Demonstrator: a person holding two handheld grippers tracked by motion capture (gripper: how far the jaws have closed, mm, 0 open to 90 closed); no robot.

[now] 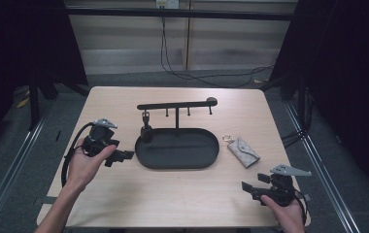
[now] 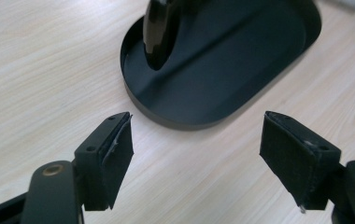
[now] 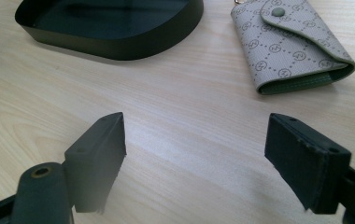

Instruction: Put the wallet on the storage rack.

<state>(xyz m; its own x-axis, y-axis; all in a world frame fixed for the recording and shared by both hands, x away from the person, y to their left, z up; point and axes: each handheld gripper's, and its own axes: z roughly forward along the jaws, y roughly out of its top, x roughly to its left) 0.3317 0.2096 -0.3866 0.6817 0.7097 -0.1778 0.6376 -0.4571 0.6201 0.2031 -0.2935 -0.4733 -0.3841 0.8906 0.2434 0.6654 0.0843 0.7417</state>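
- I see the wooden table (image 1: pixel 124 204) running out of frame at its near edge in the high view; nothing on it bears readable lettering
- On it, the black oval tray (image 1: pixel 207 160) with its rack (image 1: pixel 176 104) of hooks; in the left gripper view the tray's (image 2: pixel 222 65) far end is cut off by the frame
- My left gripper (image 1: pixel 124 156) sits just off the tray's left end, jaws wide apart with nothing between them, only bare wood and the tray rim ahead (image 2: pixel 196 154)
- My right gripper (image 1: pixel 247 187) rests near the front right of the table, also spread wide and empty (image 3: pixel 194 158)
- The grey key pouch (image 1: pixel 243 151) lies flat just right of the tray, apart from it and well ahead of the right gripper; in the right gripper view the pouch (image 3: pixel 292 42) shows a repeating monogram print, possibly paired letters, too small to read, plus a green snap and green lining
- A dark glossy object (image 1: pixel 146 133) hangs from the rack at the tray's left end; its top (image 2: pixel 159 32) is cropped and I cannot tell what it is
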